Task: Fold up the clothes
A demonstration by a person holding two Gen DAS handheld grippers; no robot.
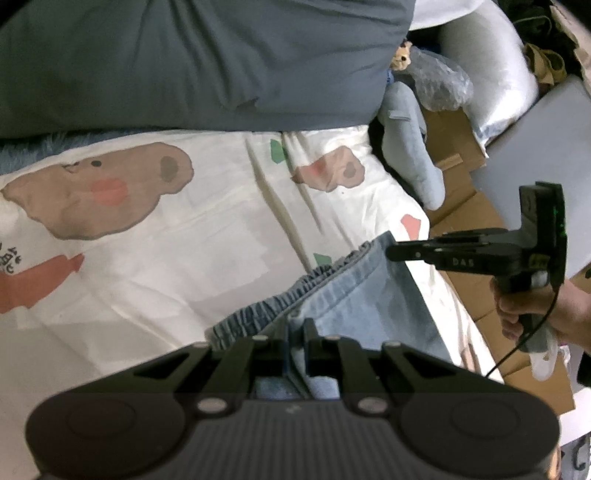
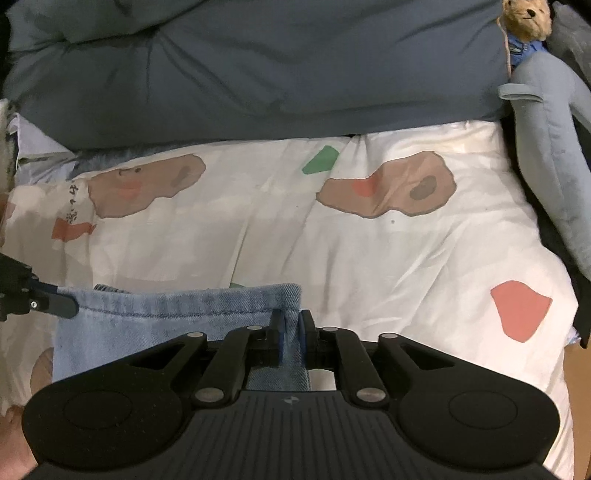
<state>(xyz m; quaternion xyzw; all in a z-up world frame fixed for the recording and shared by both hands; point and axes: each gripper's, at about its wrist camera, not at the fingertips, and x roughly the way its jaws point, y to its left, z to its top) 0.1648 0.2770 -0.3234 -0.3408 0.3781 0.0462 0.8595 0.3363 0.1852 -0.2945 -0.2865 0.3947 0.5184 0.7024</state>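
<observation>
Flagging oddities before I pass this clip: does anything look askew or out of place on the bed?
Nothing serious. The denim garment hangs pinched between both tools, its elastic waistband bunched. The bear-print sheet is creased, and a teddy bear sits wedged beside the grey duvet.

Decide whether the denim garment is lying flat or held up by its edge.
Held: denim garment is pinched by right gripper and left gripper.
</observation>
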